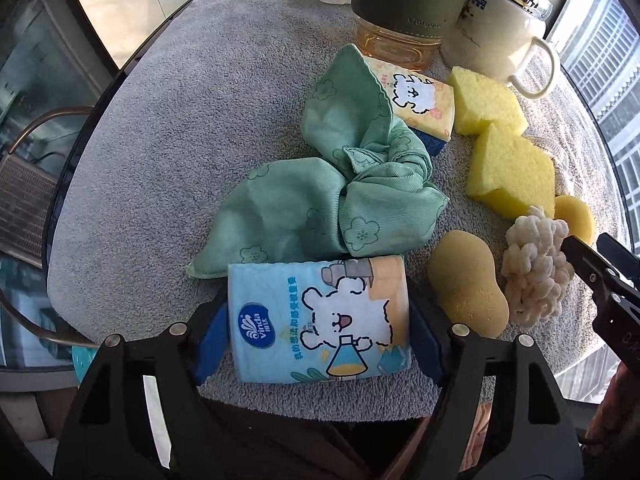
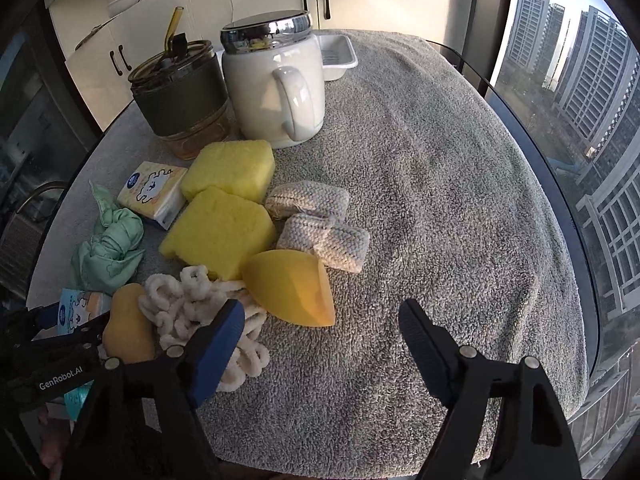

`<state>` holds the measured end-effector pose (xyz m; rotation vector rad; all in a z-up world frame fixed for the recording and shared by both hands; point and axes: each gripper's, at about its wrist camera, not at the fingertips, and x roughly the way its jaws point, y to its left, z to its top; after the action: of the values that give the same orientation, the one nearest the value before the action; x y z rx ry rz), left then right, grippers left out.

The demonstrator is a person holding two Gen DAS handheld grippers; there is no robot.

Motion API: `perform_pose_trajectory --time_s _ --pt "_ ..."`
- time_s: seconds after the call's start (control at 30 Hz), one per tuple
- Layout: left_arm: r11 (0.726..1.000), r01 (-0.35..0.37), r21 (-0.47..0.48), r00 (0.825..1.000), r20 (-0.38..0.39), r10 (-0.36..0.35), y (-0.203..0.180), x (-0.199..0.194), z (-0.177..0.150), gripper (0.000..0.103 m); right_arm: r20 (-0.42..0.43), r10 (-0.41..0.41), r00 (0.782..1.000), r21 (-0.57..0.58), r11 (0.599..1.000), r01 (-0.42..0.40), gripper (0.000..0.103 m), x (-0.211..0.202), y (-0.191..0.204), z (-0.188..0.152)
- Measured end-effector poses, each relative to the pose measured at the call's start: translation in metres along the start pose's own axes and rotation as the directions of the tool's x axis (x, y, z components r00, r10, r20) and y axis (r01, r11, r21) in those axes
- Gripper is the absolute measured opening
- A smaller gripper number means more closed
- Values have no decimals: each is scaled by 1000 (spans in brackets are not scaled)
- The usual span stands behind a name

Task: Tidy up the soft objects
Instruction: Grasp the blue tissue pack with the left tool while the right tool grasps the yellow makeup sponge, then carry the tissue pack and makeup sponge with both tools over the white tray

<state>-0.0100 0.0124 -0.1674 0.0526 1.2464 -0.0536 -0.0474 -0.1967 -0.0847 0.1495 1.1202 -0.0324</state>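
Note:
My left gripper is shut on a blue tissue pack, one blue pad on each short side, at the near edge of the grey towel. Just beyond it lies a crumpled green cloth. My right gripper stands open over bare towel, nothing between its fingers; its left fingertip overlaps a white looped fabric bundle. A yellow teardrop sponge lies just ahead of it. Nearby are a tan gourd-shaped sponge, two yellow block sponges, a yellow tissue pack and knitted beige rolls.
At the back stand a cup with a green sleeve, a white lidded mug and a white tray. The towel-covered round table is bare on its right half. A chair sits off the left edge.

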Motion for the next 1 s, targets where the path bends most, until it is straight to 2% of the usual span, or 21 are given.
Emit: perform_pose_trajectory --time_s 0.13,0.2,0.27,0.47,0.7,1.0 --pt "1000 -2 15 1000 13 2 6 2 1 74 -28 14 1000 -4 1000 -15 57 13 4 1" --pt "1000 -6 18 1000 22 6 8 5 -2 74 -36 60 998 3 998 -60 46 19 5 1" --pt "1000 -4 21 1000 25 4 7 6 0 74 -23 62 998 6 998 -62 42 19 6 0" --pt "1000 -6 24 999 36 5 9 -5 -3 74 -1 65 998 8 998 -65 41 3 3 -1" --pt "999 -42 12 996 76 41 21 -22 -4 74 22 37 999 12 999 -37 41 -11 -4 2" --pt "991 -101 -85 988 111 110 62 -24 8 74 28 4 1000 72 997 -6 41 -12 -26 4"
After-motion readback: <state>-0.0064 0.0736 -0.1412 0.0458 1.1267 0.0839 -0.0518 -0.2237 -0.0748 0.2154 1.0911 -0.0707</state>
